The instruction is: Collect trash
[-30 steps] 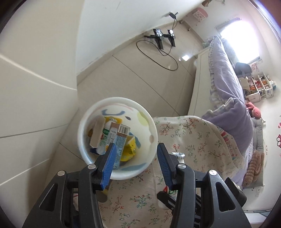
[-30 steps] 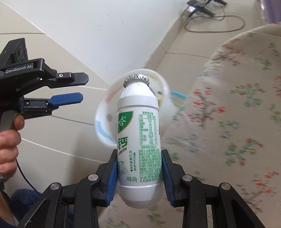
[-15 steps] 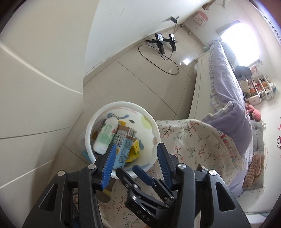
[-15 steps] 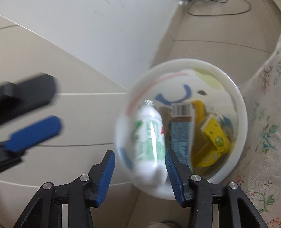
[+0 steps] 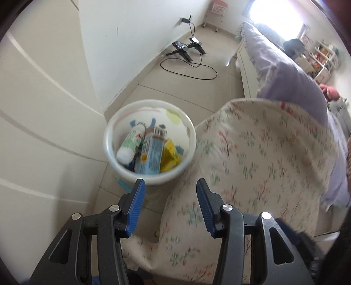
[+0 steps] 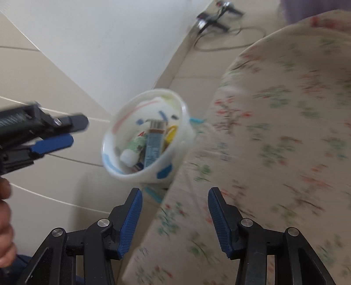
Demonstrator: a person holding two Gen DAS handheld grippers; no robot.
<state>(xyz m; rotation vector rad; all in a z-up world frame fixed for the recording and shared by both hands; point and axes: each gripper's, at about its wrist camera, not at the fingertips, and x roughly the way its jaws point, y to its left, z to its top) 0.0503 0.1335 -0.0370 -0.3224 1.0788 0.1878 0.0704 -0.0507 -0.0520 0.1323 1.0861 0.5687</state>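
Lying in bin (image 6: 175,166), bottle (image 6: 133,150) beyond empty right hand-held gripper (image 6: 175,210).

Daylight is flooding in from a window (image 5: 278,13) at upper right, blowing out to white glare. Floor tile (image 5: 227,63) is catching a small reflection. Fisheye is bending walls and vignetting corners. Motion blur is smearing the floral cloth (image 6: 285,131) and bin (image 6: 144,136) in the right wrist view.

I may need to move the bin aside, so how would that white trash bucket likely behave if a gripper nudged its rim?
The white bucket looks like thin plastic holding only a bottle and cartons, so probably light. It would likely slide on the smooth floor tiles. A push high on the rim might tip it.
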